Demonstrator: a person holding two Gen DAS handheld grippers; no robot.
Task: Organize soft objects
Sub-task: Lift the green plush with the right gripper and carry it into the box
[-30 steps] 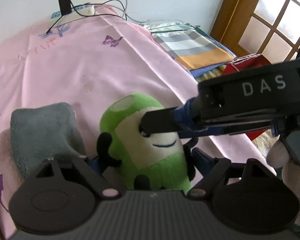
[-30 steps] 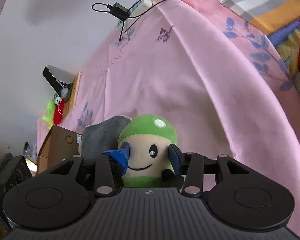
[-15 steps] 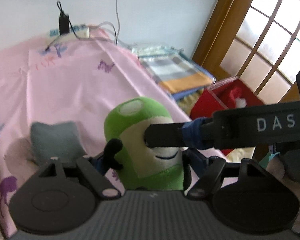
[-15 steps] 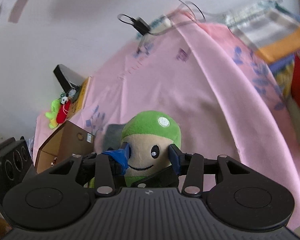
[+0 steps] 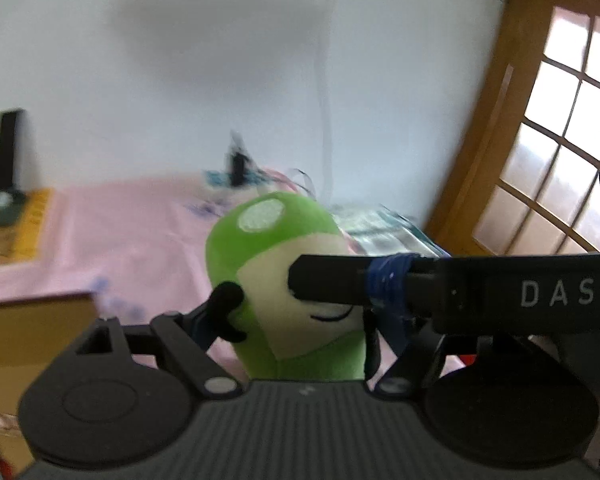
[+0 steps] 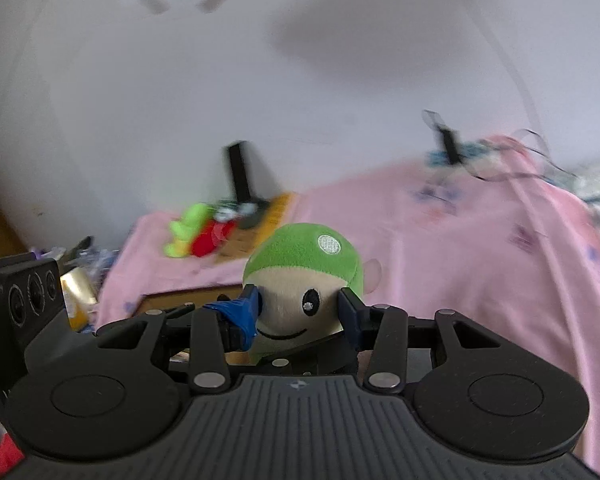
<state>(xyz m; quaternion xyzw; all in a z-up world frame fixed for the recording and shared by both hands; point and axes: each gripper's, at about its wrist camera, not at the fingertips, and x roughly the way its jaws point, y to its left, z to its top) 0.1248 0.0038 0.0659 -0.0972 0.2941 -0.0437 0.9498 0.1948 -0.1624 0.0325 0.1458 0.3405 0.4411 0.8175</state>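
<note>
A green plush toy [image 5: 268, 236] with a cream face and a white spot on its cap hangs in the air above the pink bed sheet [image 5: 132, 220]. My left gripper [image 5: 290, 332] is shut on its body, one finger beside the toy's black arm. My right gripper [image 6: 298, 312] is shut on its head [image 6: 300, 256], with the blue pads [image 6: 242, 314] pressing into both cheeks. In the left wrist view, a black finger [image 5: 332, 280] of the right gripper crosses the toy's face from the right. The toy's lower body is hidden behind the gripper housings.
A cardboard box [image 5: 32, 332] stands low on the left, beside the bed. Small green and red plush toys [image 6: 196, 232] lie by a black stand [image 6: 240, 172] at the far side. A black speaker [image 6: 24, 300] sits at left. A wooden glazed door [image 5: 560, 140] and folded striped cloth [image 5: 380, 228] are right.
Both grippers have risen with the green plush toy, lifting it off the sheet. The views now tilt up toward the wall, and the grey plush beside it has dropped out of sight.
</note>
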